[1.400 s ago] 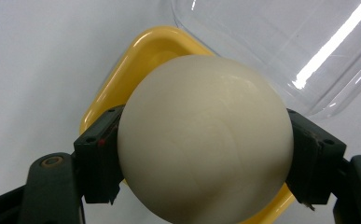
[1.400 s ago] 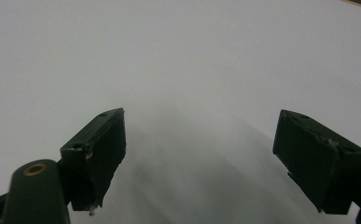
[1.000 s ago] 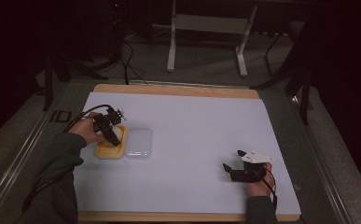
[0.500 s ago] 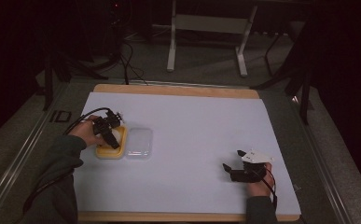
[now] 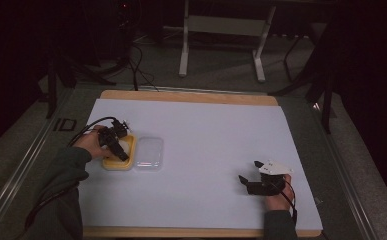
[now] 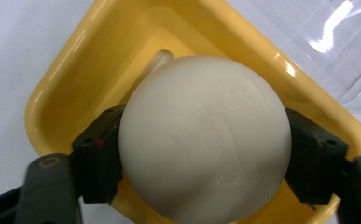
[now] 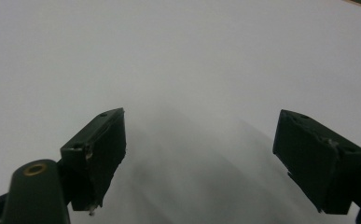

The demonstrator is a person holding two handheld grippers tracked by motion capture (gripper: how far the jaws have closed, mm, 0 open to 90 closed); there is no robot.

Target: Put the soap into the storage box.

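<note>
in the left gripper view the left tool (image 6: 201, 158) has the white ball (image 6: 205, 140) between its jaws, which have just been opening; the pads look touching or barely off its sides, so a grip is uncertain. the ball sits low in the yellow tray (image 6: 66, 79), clear lid (image 6: 327, 42) just beyond. the right tool (image 7: 201, 158) is spread and empty, well apart. on the surface (image 5: 221, 130), "id" (image 5: 63, 124) is readable off its left edge.
</note>
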